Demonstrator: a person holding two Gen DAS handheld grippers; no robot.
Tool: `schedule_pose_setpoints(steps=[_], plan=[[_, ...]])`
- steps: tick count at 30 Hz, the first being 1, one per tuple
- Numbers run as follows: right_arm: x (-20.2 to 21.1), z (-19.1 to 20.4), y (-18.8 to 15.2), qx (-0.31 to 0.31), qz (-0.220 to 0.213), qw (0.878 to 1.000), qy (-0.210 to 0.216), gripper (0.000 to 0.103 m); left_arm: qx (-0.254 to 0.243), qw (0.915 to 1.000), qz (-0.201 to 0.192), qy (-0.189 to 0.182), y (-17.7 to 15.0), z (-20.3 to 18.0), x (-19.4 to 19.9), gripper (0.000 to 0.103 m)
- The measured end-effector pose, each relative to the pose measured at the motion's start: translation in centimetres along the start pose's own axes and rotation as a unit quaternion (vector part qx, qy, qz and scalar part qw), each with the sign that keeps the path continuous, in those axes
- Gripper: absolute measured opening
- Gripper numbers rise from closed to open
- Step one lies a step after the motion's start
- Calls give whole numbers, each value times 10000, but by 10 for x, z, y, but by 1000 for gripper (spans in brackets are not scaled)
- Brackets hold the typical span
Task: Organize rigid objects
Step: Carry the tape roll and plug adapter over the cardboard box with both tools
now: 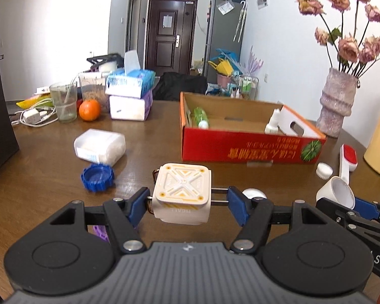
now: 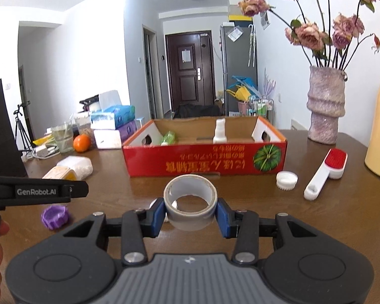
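Here the left gripper (image 1: 182,201) pinches a white cube (image 1: 182,194) between its blue pads (image 1: 236,205), clear of the table (image 1: 144,152); the cube's front carries pale lettering too blurred to read. The right gripper (image 2: 190,214) clamps a tape roll (image 2: 190,204) on both sides, its hole facing up, also off the table. The other gripper's arm at the left of the right view reads "GenRobot.AI".

Just past the cube lie a blue cap (image 1: 97,177) and a clear tub (image 1: 100,147); a purple cap (image 2: 55,217) sits near the table's front edge. A white cap (image 2: 287,180) and a red-headed brush (image 2: 325,173) lie to the right. Beyond stands the open box (image 2: 205,162), its red front printed with upside-down yellow Chinese characters and a green melon picture. Inside it are a green bottle (image 1: 201,117) lying at the left and a white bottle (image 2: 220,131) upright.

The table is dark brown wood, glossy. At its far left are an orange (image 1: 89,110), a glass (image 1: 63,101) and stacked tissue packs (image 1: 130,93); at its right a vase (image 2: 325,103) of dried roses. Behind, white walls lead to a dark door (image 2: 188,76) and a grey fridge (image 2: 238,68).
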State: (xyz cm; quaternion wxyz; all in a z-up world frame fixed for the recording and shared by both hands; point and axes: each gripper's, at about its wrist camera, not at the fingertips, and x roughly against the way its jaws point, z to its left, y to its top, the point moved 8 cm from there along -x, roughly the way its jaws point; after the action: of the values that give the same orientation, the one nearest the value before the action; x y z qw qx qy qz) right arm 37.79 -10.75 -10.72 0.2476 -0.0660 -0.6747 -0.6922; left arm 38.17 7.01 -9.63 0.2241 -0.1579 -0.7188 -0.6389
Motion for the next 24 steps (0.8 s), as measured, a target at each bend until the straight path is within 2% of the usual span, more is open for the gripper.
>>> schedule_pose_setpoints(steps=[11,24], plan=[[-8,-19,36,-79,-215,9997,-64,42,166,9996,-224,-50,35,-13,-5,68],[-36,-31,67,-122,-367,9991,-175,42,320,9989,-331,-61,70,-27,-37,68]])
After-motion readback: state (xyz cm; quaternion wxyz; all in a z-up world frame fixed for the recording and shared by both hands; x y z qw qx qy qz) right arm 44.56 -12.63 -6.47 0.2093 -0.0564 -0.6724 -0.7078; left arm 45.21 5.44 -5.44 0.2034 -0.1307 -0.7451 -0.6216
